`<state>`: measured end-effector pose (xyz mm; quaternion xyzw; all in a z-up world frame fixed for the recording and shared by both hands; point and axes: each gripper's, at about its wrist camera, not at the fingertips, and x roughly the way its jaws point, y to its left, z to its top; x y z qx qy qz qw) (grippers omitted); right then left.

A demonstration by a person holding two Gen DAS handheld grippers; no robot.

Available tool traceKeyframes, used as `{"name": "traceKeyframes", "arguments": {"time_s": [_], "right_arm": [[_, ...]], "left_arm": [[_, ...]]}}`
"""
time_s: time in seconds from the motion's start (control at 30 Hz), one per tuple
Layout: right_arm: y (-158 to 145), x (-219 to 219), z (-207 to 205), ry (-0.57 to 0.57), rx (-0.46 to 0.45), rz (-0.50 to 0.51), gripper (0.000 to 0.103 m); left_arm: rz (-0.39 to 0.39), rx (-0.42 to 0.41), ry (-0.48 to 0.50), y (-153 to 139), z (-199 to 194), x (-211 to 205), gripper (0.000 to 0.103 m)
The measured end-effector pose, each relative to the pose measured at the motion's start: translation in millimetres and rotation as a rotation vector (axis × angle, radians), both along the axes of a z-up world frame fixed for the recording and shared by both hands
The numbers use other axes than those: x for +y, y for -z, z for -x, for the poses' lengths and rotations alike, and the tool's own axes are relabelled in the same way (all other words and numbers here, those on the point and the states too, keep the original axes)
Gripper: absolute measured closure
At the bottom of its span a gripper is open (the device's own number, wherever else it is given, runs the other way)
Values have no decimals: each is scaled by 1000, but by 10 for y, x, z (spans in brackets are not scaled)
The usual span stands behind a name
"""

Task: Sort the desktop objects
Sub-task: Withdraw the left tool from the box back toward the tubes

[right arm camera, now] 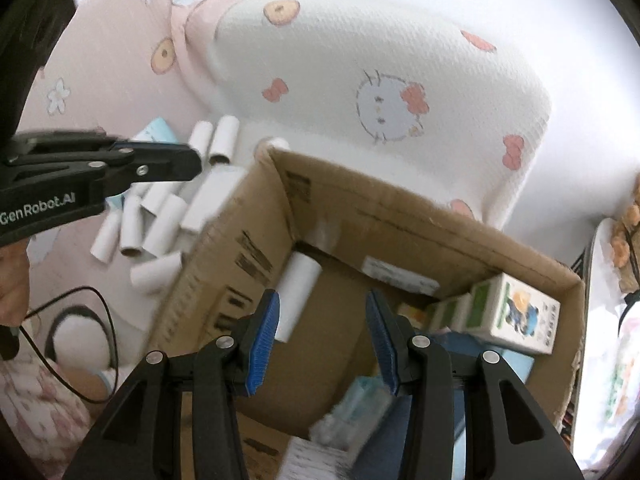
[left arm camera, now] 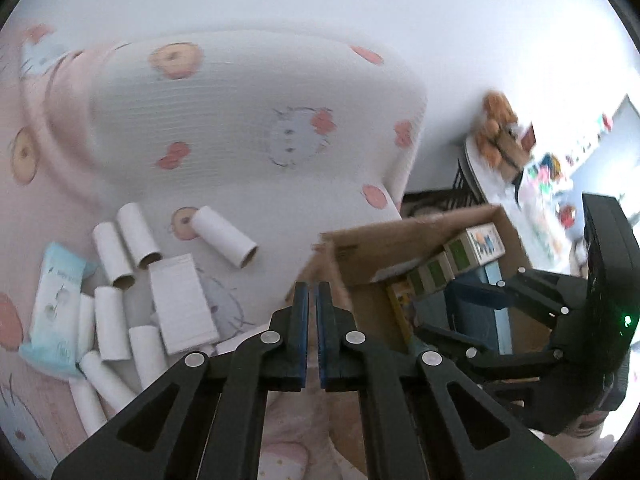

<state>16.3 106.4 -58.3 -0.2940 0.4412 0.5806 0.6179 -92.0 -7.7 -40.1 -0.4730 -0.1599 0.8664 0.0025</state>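
Note:
My left gripper [left arm camera: 312, 292] is shut with nothing between its blue pads. It hangs over the pink sheet beside the corner of an open cardboard box [left arm camera: 400, 232]. Several white cardboard rolls [left arm camera: 116, 256], a flat white box [left arm camera: 184, 308] and a light blue tissue pack [left arm camera: 56, 312] lie on the sheet to its left. My right gripper [right arm camera: 322, 300] stands open and bare above the cardboard box [right arm camera: 400, 200]. Inside the box, a white roll [right arm camera: 298, 292] leans at the left wall and cartoon-printed cartons [right arm camera: 520, 316] sit at the right. The left gripper [right arm camera: 192, 166] shows over the rolls [right arm camera: 160, 216].
A large white pillow [left arm camera: 248, 112] with cat and bow prints lies behind the rolls and the box. A black cable [right arm camera: 80, 340] loops on the sheet at lower left. A plush toy [left arm camera: 496, 128] sits on a side table far right. A tissue pack [right arm camera: 360, 400] lies on the box floor.

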Motion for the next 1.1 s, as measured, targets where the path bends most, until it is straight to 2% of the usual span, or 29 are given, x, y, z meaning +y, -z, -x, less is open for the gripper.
{"name": "traceKeyframes", "arguments": {"time_s": [0.13, 0.23, 0.37, 0.47, 0.57, 0.7, 0.83, 0.9, 1.0, 1.1], "right_arm": [[-207, 62, 21, 47, 33, -104, 62], [-276, 133, 24, 87, 73, -170, 61], [-221, 241, 84, 110, 97, -137, 61], [-244, 291, 182, 95, 87, -132, 61], [-328, 335, 307, 59, 104, -148, 61], [-479, 462, 506, -12, 141, -190, 61], [-503, 657, 684, -58, 164, -190, 61], [-493, 797, 719, -41, 233, -168, 61], [-496, 1054, 791, -85, 293, -89, 61], [-550, 1275, 831, -108, 245, -54, 61]], "left_arm": [[-108, 39, -73, -36, -215, -392, 99], [-142, 61, -175, -41, -431, -723, 99], [-148, 93, -330, 18, -821, -1115, 99], [-179, 118, -403, 89, -1063, -1307, 99], [-182, 134, -438, 165, -1209, -1414, 99], [-193, 111, -482, 354, -1259, -1599, 99], [-154, 104, -507, 578, -1249, -1684, 99], [-161, 104, -509, 713, -1231, -1708, 99], [-206, 113, -498, 876, -1226, -1733, 99], [-203, 128, -484, 948, -1225, -1706, 99]]}}
